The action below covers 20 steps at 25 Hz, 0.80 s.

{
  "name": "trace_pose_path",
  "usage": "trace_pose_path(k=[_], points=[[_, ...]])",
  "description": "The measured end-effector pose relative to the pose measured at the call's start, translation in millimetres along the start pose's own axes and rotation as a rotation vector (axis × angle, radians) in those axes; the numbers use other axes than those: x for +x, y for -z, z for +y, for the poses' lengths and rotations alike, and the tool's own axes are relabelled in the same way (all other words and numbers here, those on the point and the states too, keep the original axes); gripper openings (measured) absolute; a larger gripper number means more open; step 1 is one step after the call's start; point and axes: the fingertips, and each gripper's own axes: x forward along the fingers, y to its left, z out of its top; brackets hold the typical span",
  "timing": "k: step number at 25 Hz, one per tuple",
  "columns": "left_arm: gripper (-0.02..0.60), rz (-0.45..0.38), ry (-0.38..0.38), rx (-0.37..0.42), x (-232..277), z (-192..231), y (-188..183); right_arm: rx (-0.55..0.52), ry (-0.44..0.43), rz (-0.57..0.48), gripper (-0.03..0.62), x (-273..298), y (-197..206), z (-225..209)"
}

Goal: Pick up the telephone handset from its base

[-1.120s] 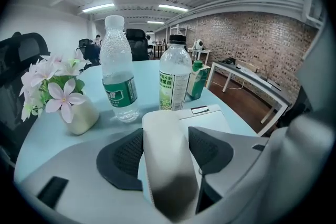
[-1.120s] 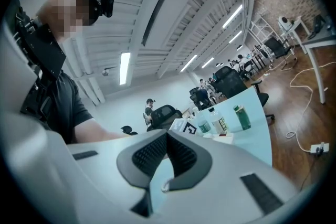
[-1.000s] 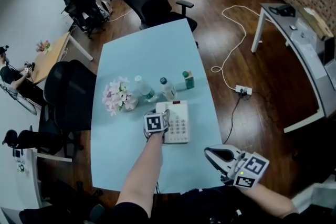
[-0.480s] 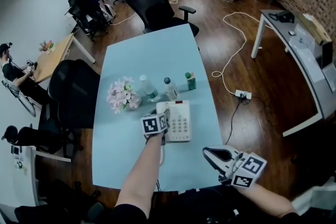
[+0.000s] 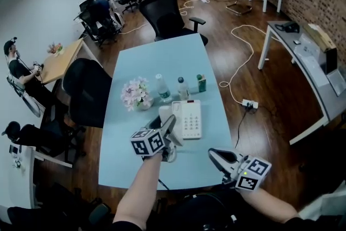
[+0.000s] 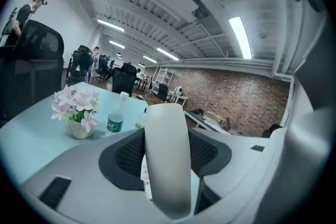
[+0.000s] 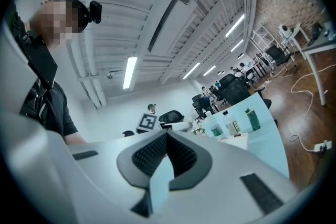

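The white telephone base point(image 5: 190, 119) with its keypad lies near the middle of the light-blue table point(image 5: 162, 59). The white handset point(image 6: 167, 160) is off the base, raised above the table's near left part. My left gripper point(image 5: 170, 126) is shut on it, with the dark pads on either side of its body. In the head view one end of the handset point(image 5: 165, 114) shows beside the base. My right gripper point(image 5: 217, 155) hovers level at the table's near right corner. Its jaws are together and hold nothing point(image 7: 167, 136).
Behind the base stand a vase of pink flowers point(image 5: 136, 96), two water bottles point(image 5: 162, 89) point(image 5: 183, 88) and a small green bottle point(image 5: 201, 83). Black office chairs stand at the table's left point(image 5: 86, 92) and far end point(image 5: 173, 19). A power strip point(image 5: 248, 104) lies on the floor.
My left gripper has risen toward me with the handset, lifting it off the base's left side. The right gripper has shifted slightly.
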Motion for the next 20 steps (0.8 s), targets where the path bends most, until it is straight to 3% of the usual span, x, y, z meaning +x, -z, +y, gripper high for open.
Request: trace_pose_path(k=[4,9,14,20], points=[[0.242,-0.111,0.114,-0.05,-80,-35,-7,0.013,-0.004,-0.002,0.017,1,15,26],[0.242,-0.179,0.179,-0.095,-159,-56,13,0.002,-0.053,0.045,0.017,11,41,67],[0.241,-0.194,0.2,-0.085,-208,-64,37,-0.001,-0.065,0.08,0.017,15,68,96],[0.242,-0.228,0.164,-0.092,-235,-47,48,-0.003,-0.033,0.119,0.017,14,98,104]])
